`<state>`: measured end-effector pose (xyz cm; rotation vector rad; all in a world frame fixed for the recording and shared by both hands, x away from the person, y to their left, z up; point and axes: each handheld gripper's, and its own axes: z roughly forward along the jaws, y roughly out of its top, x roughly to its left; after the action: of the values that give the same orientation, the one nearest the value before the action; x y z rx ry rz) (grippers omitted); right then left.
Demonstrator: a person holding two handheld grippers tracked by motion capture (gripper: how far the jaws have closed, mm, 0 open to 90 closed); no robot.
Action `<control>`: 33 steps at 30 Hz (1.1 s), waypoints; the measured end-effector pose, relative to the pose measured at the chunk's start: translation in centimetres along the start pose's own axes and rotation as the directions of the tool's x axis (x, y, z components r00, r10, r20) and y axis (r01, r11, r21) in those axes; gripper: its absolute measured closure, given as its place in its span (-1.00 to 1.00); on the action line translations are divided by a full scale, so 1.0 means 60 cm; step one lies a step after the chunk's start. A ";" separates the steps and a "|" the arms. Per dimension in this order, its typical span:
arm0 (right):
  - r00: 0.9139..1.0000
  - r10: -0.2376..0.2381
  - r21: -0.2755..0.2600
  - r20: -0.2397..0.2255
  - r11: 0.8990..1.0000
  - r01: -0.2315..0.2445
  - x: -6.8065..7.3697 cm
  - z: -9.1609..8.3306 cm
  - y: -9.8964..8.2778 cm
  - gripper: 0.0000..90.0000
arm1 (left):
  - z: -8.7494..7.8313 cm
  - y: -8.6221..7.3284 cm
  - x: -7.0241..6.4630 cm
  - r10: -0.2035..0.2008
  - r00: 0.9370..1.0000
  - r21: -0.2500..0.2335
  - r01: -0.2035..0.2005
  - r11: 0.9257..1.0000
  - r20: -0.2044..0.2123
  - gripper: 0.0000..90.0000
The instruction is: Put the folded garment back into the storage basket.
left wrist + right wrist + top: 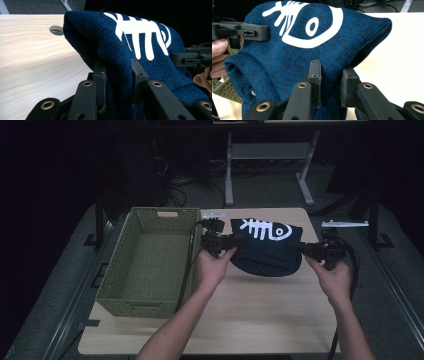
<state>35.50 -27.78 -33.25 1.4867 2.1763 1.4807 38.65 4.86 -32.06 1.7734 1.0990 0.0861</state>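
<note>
High view: the left gripper (226, 245) and the right gripper (309, 250) each clamp one side of a dark blue knit hat (267, 251) with a white fish-bone print. The hat hangs between them above the counter (260, 310), just right of the woven basket (150, 262). Risk: if the hands spread apart, the knit will stretch and could pull free on one side.

Left gripper view: the fingers (101, 75) are closed tight on a fold of the hat (117, 50). The fold is thick and soft, so it could creep out under load.

Right gripper view: the fingers (348, 82) pinch the hat (299, 57) near its edge. This bite looks shallow; a jerk toward the basket (223, 90) could shed it, leaving the hat dangling from one gripper.
</note>
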 end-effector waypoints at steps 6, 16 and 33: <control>1.000 -0.025 0.002 -0.004 1.000 0.025 0.029 0.007 0.025 0.64 | -0.030 0.015 0.010 0.010 1.000 -0.011 -0.010 1.000 -0.011 0.57; 0.998 -0.059 0.001 -0.037 0.998 0.059 0.076 0.034 0.061 0.65 | -0.088 0.025 0.042 0.027 0.999 -0.027 -0.028 0.999 -0.034 0.57; 0.989 -0.120 0.027 -0.084 0.992 0.123 0.160 0.101 0.110 0.65 | -0.168 0.020 0.106 -0.037 0.998 -0.072 0.034 0.997 -0.049 0.57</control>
<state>38.28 -16.31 -27.57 1.2980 2.3029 1.4983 37.97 16.34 -28.75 1.6957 1.1497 0.1473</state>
